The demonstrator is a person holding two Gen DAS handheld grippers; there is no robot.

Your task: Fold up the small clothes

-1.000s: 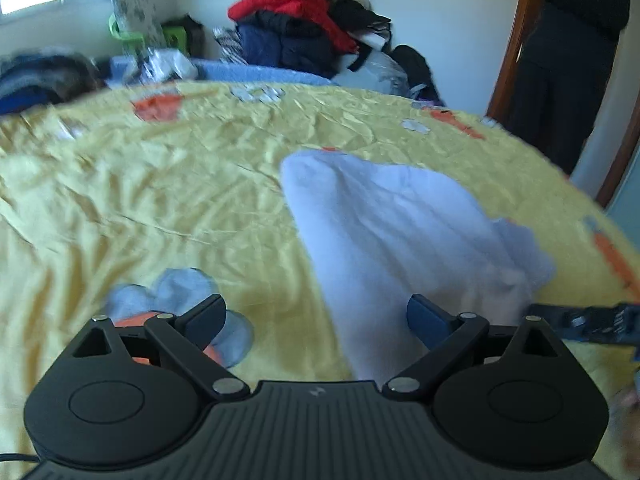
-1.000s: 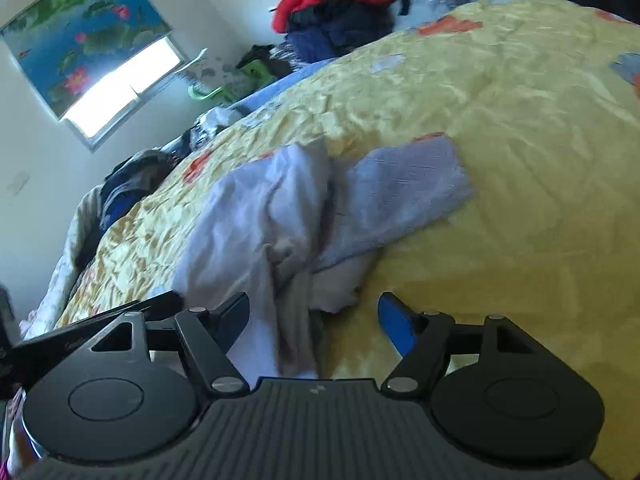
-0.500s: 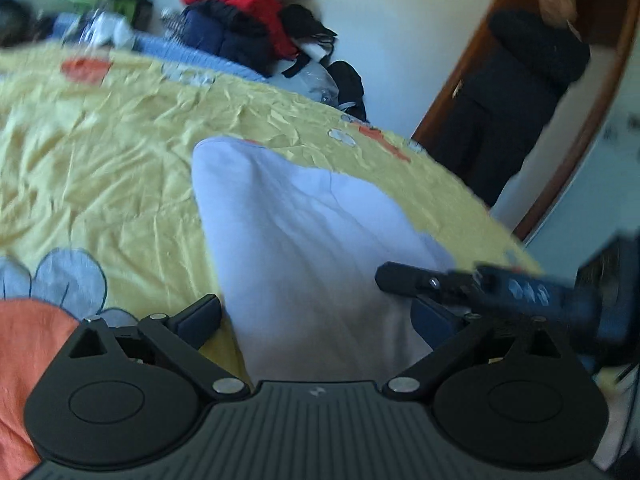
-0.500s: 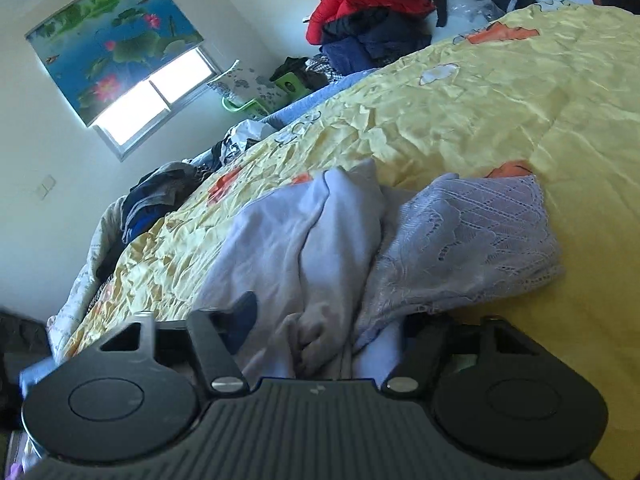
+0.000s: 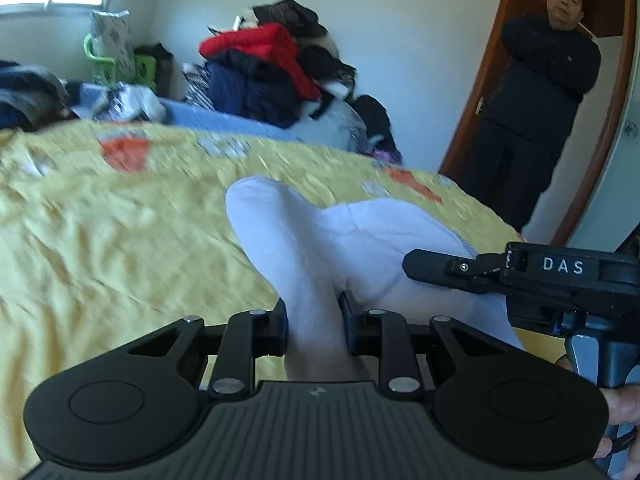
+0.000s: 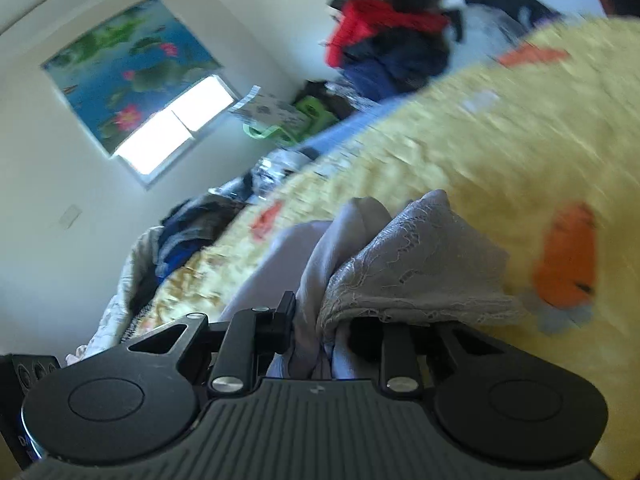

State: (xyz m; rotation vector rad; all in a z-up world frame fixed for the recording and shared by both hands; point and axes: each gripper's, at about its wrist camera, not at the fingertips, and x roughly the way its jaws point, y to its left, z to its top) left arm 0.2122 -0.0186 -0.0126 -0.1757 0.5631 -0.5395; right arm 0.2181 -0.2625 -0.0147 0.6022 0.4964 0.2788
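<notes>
Left wrist view: the left tool (image 5: 313,326) is closing, pads pinching the near edge of the white garment (image 5: 332,240), whose length runs away across the yellow bedspread (image 5: 100,220). The right tool (image 5: 424,266) reaches in beside it.

Right wrist view: the right tool (image 6: 322,328) is closing on the garment's bunched, lace-trimmed end (image 6: 404,264), the bedspread (image 6: 480,152) beyond.

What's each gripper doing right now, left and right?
Left gripper: jaws closing, pinched on the white garment.
Right gripper: jaws closing on bunched white garment and lace cloth.
</notes>
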